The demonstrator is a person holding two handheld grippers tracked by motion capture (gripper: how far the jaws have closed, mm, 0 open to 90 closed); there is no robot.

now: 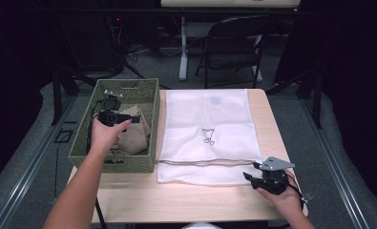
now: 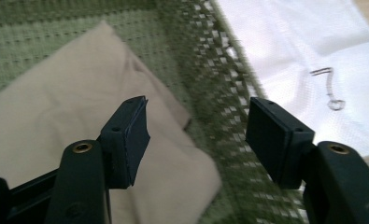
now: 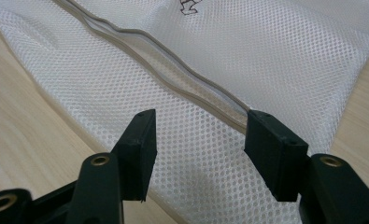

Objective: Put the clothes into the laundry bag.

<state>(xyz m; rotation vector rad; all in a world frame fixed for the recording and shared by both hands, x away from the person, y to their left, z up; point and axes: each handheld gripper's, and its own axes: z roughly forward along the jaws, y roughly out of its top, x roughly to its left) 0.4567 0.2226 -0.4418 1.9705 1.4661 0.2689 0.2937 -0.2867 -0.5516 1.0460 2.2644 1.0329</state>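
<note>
The left gripper (image 1: 137, 119), jaws wide and empty, is held over the beige cloth (image 1: 131, 136) inside the green woven basket (image 1: 110, 166) left of the white mesh laundry bag (image 1: 210, 119), apparently for pickup, while the right gripper (image 1: 249, 171), likewise agape, is poised at the bag's drawstring mouth (image 3: 182, 79), presumably for opening.

Dark room; grey carpet floor (image 1: 28, 157); black folding chair (image 1: 234, 45) behind the wooden table (image 1: 200, 202).
</note>
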